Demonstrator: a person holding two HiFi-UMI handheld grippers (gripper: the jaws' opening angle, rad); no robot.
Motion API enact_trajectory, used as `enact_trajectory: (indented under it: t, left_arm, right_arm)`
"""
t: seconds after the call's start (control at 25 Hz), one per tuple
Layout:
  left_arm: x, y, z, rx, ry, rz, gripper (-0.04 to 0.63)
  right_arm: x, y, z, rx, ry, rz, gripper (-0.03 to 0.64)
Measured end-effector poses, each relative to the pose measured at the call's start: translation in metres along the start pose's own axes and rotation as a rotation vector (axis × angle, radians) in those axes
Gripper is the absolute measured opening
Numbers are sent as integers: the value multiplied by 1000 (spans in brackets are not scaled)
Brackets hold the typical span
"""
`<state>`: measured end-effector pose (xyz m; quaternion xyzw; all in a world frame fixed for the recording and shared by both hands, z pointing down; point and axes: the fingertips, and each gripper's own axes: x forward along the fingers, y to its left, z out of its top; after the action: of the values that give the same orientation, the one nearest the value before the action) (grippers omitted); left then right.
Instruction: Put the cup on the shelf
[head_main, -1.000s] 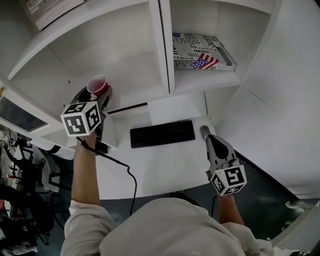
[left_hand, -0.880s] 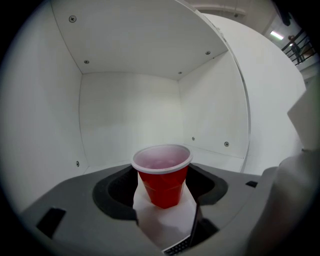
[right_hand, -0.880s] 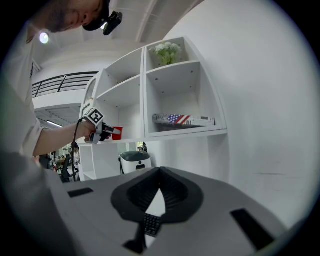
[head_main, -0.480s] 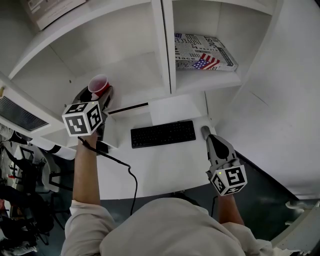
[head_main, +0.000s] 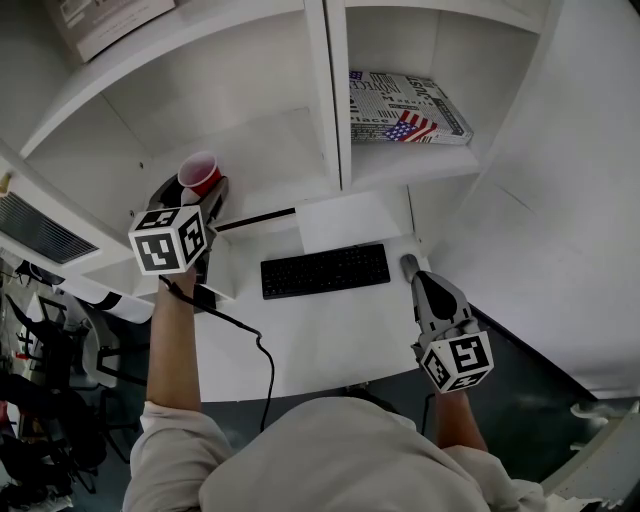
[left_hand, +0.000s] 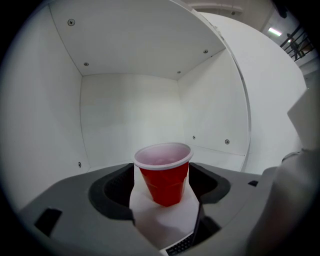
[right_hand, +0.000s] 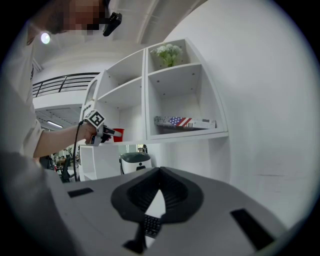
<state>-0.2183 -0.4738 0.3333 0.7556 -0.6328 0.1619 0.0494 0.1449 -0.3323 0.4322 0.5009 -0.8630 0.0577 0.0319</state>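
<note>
Two grippers show in our head view. At ten o'clock our left gripper (head_main: 195, 192) reaches into the left compartment of the white shelf (head_main: 270, 150). Its jaws have just been opening and stand wide. The red plastic cup (left_hand: 164, 182) stands upright on the shelf board between them, unsqueezed. A black keyboard (head_main: 325, 269) lies on the desk (head_main: 330, 335) at centre. At one o'clock a flag-printed box (head_main: 405, 105) rests in the right compartment. At four o'clock our right gripper (head_main: 409, 264) hovers over the desk, jaws closed on nothing.
</note>
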Motion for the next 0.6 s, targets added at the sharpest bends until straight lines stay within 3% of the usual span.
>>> enact_trajectory:
  t: [0.6]
  left_arm:
    - [-33, 0, 1, -16, -33, -20, 344]
  right_arm:
    - [-8, 21, 12, -22, -13, 13, 5]
